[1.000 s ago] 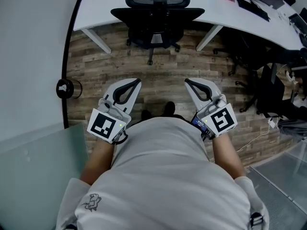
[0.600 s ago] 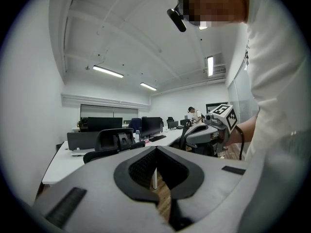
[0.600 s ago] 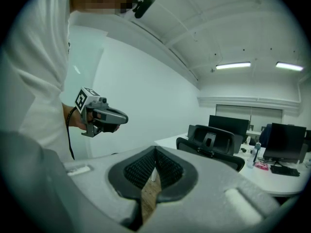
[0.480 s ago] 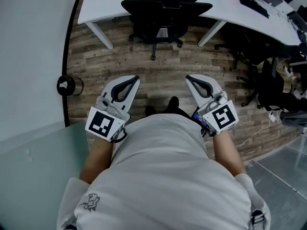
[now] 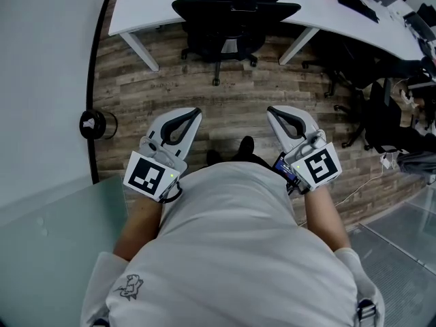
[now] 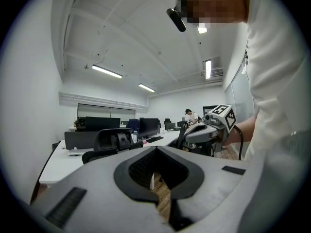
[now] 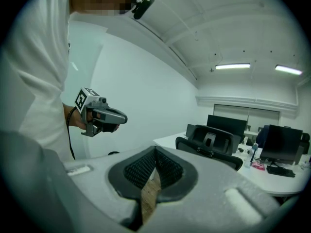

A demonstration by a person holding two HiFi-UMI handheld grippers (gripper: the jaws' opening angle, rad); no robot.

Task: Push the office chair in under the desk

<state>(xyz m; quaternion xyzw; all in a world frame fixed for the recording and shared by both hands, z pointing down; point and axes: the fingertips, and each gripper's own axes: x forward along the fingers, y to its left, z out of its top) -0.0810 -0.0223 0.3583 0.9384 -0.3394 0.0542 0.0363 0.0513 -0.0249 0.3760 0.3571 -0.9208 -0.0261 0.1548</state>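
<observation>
Office chair tucked under the far desk; left gripper and right gripper, closed and empty, have backed off; task apparently done.

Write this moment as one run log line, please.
office chair: at desk edge, no claw touching | left claw: shut, empty | right claw: shut, empty

Left gripper and right gripper closed, empty, side by side.
</observation>
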